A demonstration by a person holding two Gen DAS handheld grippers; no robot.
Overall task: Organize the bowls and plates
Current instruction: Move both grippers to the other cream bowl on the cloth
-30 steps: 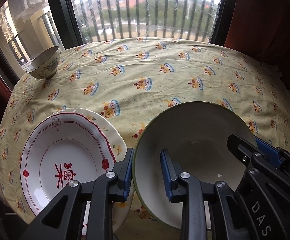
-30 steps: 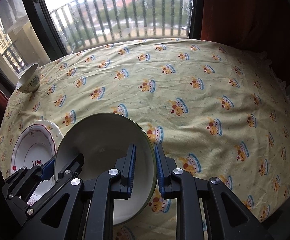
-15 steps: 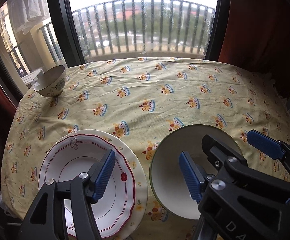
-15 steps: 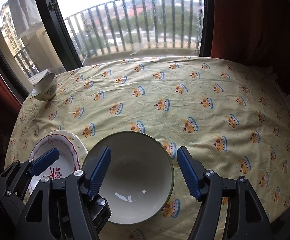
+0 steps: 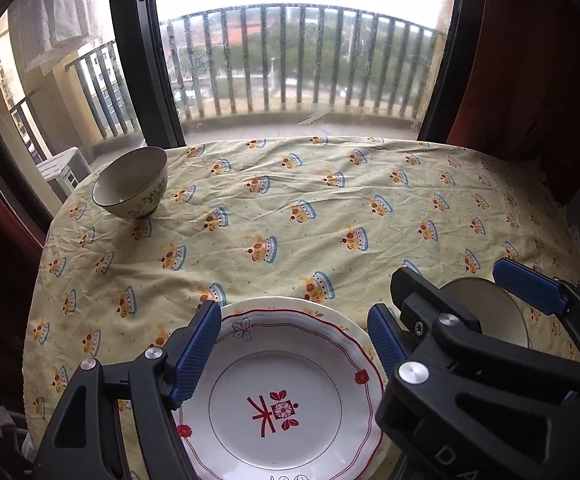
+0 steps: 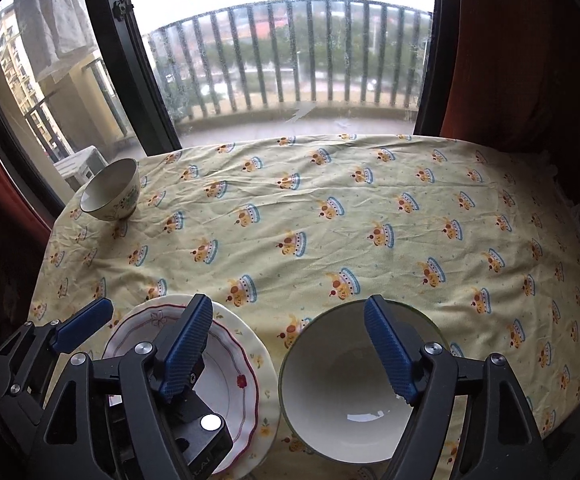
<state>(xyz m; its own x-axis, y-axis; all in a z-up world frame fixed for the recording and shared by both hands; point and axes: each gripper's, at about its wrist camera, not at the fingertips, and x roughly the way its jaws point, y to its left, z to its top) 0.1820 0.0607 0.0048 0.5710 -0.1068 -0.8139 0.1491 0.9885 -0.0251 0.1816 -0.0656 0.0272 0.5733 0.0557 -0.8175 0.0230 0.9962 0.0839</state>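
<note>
- Nearest you, your left gripper (image 5: 292, 346) hangs over the red-trimmed plate (image 5: 277, 392); its jaws are opening and stand wide, with only air between the pads. The plate lies below them, untouched.
- That plate sits nested in a larger cream plate (image 6: 255, 350), whose floral rim shows around it in the right wrist view. Stacking like with like is probably why the two are kept together at the near edge of the surface (image 5: 310, 220).
- Your right gripper (image 6: 287, 350) hovers above the big green-rimmed bowl (image 6: 346, 404); its jaws are opening too, and nothing is pinched. The right pad crosses the bowl's rim in the picture, but it appears to be above it, not pressing on it.
- The big bowl stands upright on the yellow crown-print cloth, just beside the plate stack and not touching it. Judging by that, it is parked there so the crockery gathers in one near group.
- Well apart, at the far left corner of the surface by the window, the small flower-pattern bowl (image 5: 130, 182) stands alone and upright. It seems the likely piece left to bring in, and it sits close to the cloth's edge, so reach for it with care.
- Beyond the surface are only the balcony railing (image 5: 310, 60) and the red curtain (image 5: 538, 60).
</note>
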